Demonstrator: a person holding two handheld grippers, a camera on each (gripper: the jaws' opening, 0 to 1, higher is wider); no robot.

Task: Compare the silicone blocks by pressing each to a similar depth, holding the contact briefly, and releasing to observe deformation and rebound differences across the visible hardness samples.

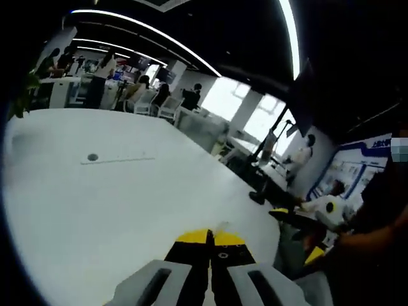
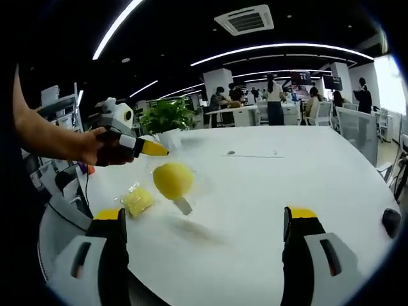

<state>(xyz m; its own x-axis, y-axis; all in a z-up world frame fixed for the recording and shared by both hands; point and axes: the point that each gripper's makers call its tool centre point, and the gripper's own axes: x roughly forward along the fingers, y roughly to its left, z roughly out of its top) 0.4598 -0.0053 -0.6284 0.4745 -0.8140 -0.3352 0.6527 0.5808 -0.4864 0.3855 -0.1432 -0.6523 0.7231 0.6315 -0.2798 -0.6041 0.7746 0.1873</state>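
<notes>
Hovering: left tongs (image 1: 211, 237) closed, empty; right tongs (image 2: 204, 220) wide open, empty. Risk: round yellow silicone block (image 2: 173, 180) rolling across white worktop (image 2: 287, 172) under off-centre pressing.

Wide bare stretch of white table (image 2: 306, 172) ahead of the right gripper (image 2: 207, 223), jaws spread well apart. To the left, blocked by a yellow ball (image 2: 173, 180), a yellow block (image 2: 137, 199) and the left gripper (image 2: 159, 150).
</notes>
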